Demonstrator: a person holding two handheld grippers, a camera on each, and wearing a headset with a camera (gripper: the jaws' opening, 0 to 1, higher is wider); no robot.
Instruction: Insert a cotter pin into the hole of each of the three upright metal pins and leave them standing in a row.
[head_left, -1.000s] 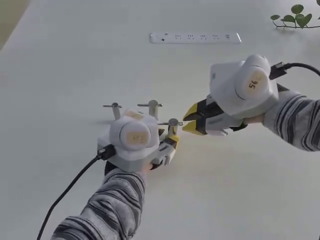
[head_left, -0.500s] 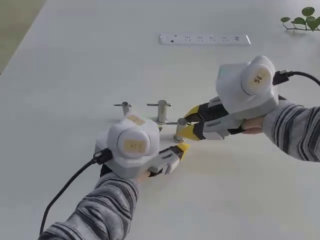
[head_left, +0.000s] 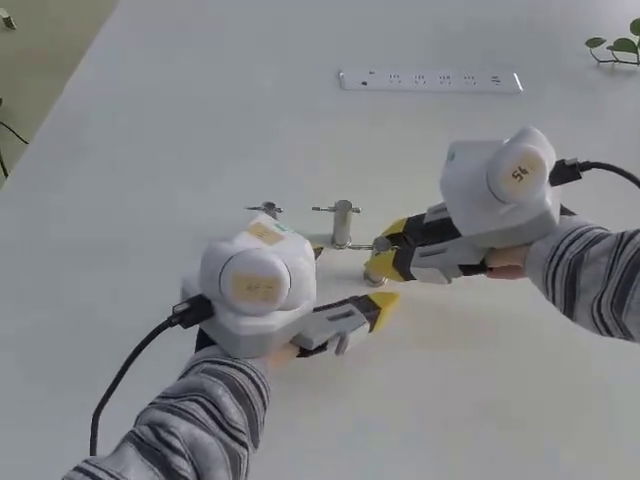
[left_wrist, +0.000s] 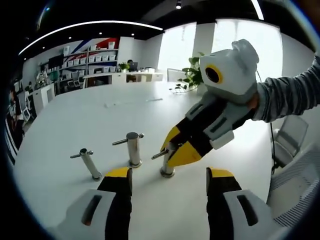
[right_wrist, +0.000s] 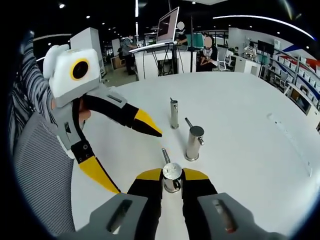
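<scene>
Three upright metal pins stand in a row on the white table (head_left: 150, 130). A cotter pin crosses the head of both the far pin (head_left: 266, 210) and the middle pin (head_left: 342, 221). My right gripper (head_left: 381, 259) is shut on the third pin (right_wrist: 171, 176), whose cotter pin (right_wrist: 164, 154) sticks out sideways. In the left gripper view the row reads far pin (left_wrist: 88, 163), middle pin (left_wrist: 132, 148), third pin (left_wrist: 167, 164). My left gripper (left_wrist: 170, 176) stands open just short of the third pin, holding nothing, and its jaws appear at the left of the right gripper view (right_wrist: 122, 150).
A white power strip (head_left: 430, 80) lies at the far side of the table. Green plant leaves (head_left: 620, 45) reach in at the far right. A black cable (head_left: 130, 370) trails from my left gripper toward the near left edge.
My left gripper has let go near the third pin and drawn back toward me, jaws open. My right gripper has moved in and shut around that pin. The head camera shifted.
</scene>
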